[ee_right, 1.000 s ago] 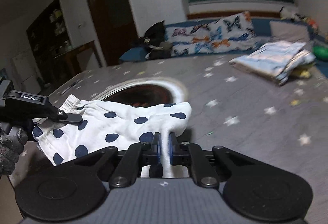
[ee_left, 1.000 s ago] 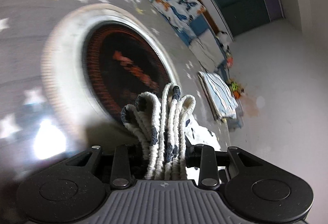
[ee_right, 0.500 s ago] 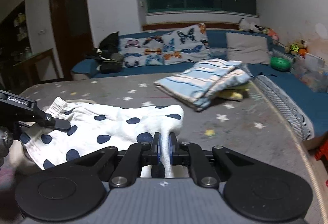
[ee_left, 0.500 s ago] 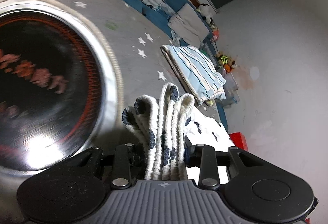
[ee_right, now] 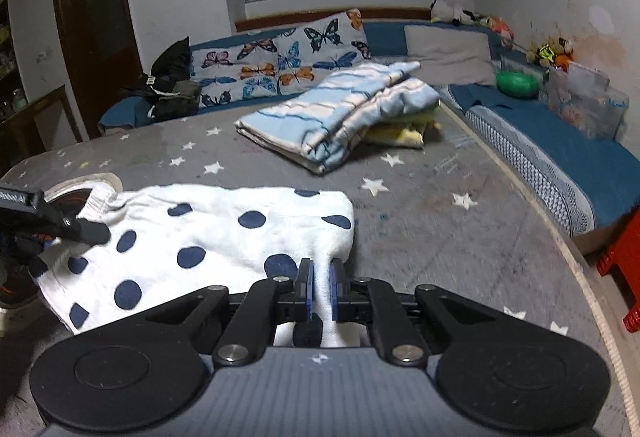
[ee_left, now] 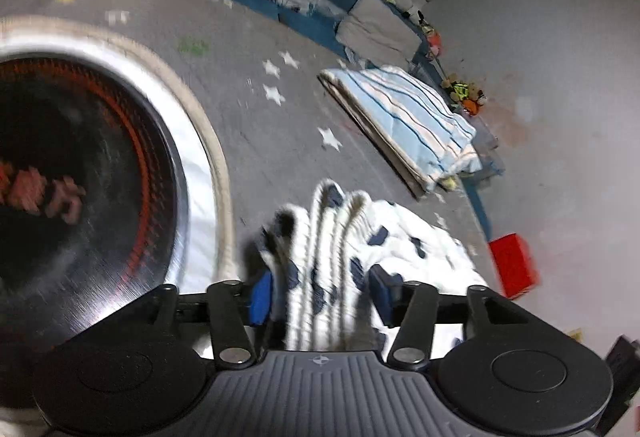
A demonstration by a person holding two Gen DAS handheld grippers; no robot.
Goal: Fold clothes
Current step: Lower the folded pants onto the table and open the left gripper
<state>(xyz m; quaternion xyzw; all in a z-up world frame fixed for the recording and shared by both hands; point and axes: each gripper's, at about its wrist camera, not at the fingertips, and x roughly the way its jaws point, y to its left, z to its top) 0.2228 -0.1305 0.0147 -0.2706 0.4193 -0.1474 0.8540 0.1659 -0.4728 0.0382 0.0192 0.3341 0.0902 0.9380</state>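
White shorts with navy polka dots [ee_right: 200, 233] lie spread on the grey star-print table [ee_right: 420, 205]. My right gripper [ee_right: 320, 277] is shut on their near edge, just right of centre. My left gripper [ee_left: 320, 293] has the bunched elastic waistband [ee_left: 328, 233] between its blue pads [ee_left: 260, 297]. The jaws stand a little apart and the bundle looks loose. The rest of the shorts [ee_left: 404, 245] trails right in the blurred left wrist view. One of the left gripper's fingers [ee_right: 80, 231] shows in the right wrist view, resting at the shorts' left end.
A round black plate with red marks and a white rim [ee_left: 80, 177] is set into the table on the left. A folded blue striped blanket [ee_right: 340, 109] lies farther back. A red stool [ee_right: 624, 269] stands off the table's right edge. Butterfly cushions [ee_right: 288, 57] line the sofa behind.
Both grippers swung right with the shorts, away from the round plate. The left gripper's jaws have spread slightly, baring the blue pads. The right gripper's hold is unchanged.
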